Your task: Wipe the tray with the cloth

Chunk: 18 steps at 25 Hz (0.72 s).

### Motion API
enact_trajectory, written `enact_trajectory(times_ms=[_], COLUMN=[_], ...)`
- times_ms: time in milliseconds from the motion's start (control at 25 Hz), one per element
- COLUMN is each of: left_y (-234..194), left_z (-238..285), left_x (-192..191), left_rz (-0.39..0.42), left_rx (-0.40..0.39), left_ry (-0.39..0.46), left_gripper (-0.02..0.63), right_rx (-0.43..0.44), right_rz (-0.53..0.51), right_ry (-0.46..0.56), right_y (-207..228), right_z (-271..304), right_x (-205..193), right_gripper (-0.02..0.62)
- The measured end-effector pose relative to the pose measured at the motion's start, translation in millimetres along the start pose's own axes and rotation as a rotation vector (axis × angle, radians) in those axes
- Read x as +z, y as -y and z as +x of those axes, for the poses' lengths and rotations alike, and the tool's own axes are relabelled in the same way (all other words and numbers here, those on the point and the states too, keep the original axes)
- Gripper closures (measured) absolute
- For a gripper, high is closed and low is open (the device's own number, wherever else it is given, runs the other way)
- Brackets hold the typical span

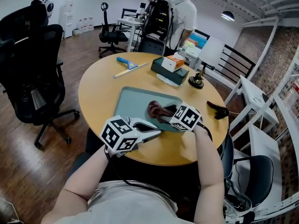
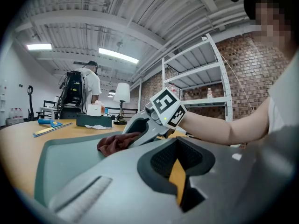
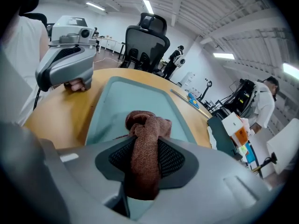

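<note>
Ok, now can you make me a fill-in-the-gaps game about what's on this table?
1. The right gripper is shut on a brown-red ____.
2. The cloth rests with its bunched end on the grey-green ____.
3. The tray lies on a wooden table whose top is ____ in shape.

Missing words: cloth; tray; round.
</note>
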<state>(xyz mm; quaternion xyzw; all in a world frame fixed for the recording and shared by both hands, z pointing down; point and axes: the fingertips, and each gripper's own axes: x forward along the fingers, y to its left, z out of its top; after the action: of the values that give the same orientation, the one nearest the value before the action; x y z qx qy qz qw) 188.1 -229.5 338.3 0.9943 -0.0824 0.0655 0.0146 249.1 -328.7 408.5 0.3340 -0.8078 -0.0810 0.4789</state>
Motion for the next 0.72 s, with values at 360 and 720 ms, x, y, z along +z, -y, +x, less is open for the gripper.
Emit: enact_trajectory(times_ms=[360,720], left_y=[-1,-2], left_z=[0,0], left_x=[0,2], left_rz=[-0.002,0.0], left_rx=[-0.003,-0.002], left_ry=[-0.002,0.002], left_gripper=[0.284,0.284], right_rx=[0.039,0.047], right_rz=[-0.012,-0.041], right_ry=[0.047,0.062], right_y=[-29,-35], right_z=[-16,-17], right_x=[3,10], right_gripper=[0.465,0.463])
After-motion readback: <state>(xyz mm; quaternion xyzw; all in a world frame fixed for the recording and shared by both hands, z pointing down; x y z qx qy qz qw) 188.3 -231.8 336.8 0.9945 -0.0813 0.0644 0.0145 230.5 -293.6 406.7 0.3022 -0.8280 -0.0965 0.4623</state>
